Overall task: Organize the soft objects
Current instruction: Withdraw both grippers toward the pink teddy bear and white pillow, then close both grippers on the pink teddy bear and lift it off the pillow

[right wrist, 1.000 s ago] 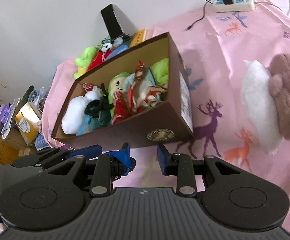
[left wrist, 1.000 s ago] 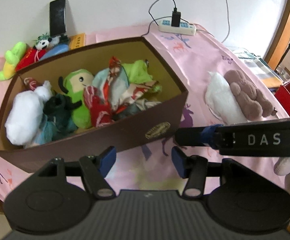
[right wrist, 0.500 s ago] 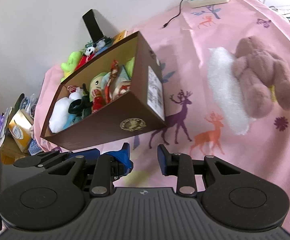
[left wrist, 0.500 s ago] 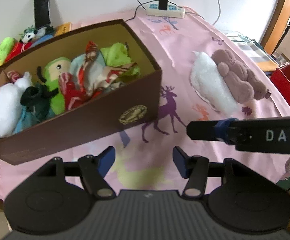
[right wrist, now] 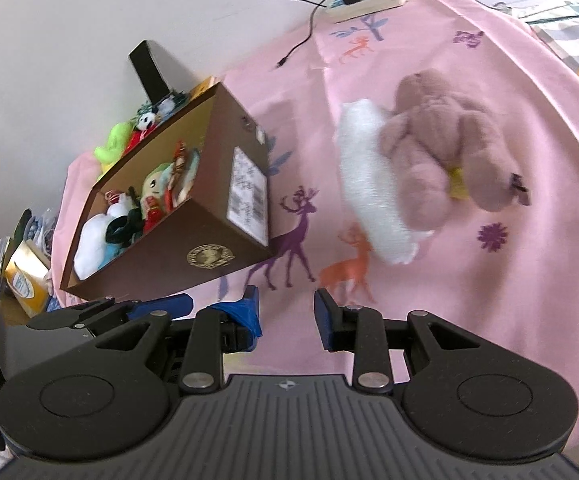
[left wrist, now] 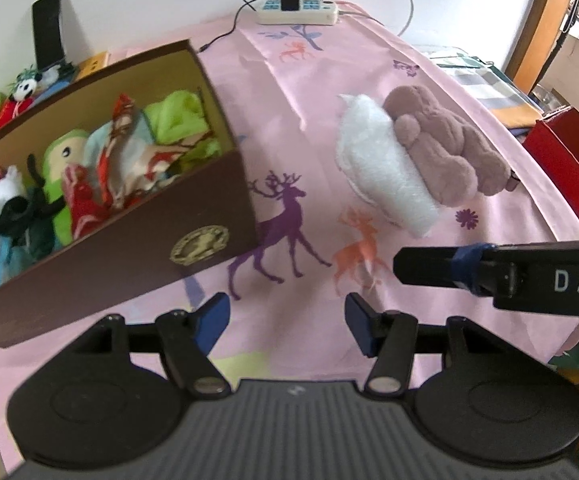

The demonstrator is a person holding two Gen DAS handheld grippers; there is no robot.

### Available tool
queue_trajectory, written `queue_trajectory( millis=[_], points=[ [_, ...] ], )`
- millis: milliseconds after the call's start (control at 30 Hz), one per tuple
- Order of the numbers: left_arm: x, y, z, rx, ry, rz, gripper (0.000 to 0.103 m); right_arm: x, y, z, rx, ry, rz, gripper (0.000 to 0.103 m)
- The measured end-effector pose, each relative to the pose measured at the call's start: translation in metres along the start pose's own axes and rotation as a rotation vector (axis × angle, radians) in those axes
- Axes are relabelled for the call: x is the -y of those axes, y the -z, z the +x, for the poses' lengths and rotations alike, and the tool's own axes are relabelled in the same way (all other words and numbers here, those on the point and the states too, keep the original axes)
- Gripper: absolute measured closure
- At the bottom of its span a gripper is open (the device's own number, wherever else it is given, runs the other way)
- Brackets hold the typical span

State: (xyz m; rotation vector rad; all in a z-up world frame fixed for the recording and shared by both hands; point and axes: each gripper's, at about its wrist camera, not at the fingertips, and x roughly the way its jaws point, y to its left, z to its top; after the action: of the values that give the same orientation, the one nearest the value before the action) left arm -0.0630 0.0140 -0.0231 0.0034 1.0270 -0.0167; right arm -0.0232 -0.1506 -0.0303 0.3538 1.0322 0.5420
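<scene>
On the pink deer-print table (left wrist: 313,92), your left gripper (left wrist: 285,322) and right gripper (right wrist: 285,312), both released and empty, approach the brown plush bear (right wrist: 445,148) and white plush (left wrist: 385,168); next, grasp one for the box (left wrist: 129,264).

Brown plush bear (right wrist: 445,152) against white plush (right wrist: 369,196), beside toy-filled box (right wrist: 193,248)

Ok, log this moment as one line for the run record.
left gripper: open, empty | right gripper: open, empty | brown box: holds soft toys | white plush and brown teddy: touching, on pink cloth
</scene>
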Motion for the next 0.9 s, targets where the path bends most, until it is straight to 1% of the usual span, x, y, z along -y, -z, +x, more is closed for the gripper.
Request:
queue_trajectory(
  millis=[233,367,667,900],
  points=[
    [0.017,-0.01,0.008,-0.005,0.004,0.021,0.046,0.024,-0.004,-0.009,0.002,0.019,0.037,0.09],
    [0.025,-0.017,0.012,-0.006,-0.006,0.025,0.046,0.033,-0.009,-0.014,0.005,0.02,0.043,0.09],
    [0.04,-0.027,0.018,-0.003,-0.035,0.027,0.046,0.048,-0.022,-0.021,0.003,0.02,0.032,0.09],
    [0.054,-0.039,0.019,0.02,-0.02,0.017,0.046,0.057,-0.032,-0.035,0.025,0.005,0.004,0.09]
  ],
)
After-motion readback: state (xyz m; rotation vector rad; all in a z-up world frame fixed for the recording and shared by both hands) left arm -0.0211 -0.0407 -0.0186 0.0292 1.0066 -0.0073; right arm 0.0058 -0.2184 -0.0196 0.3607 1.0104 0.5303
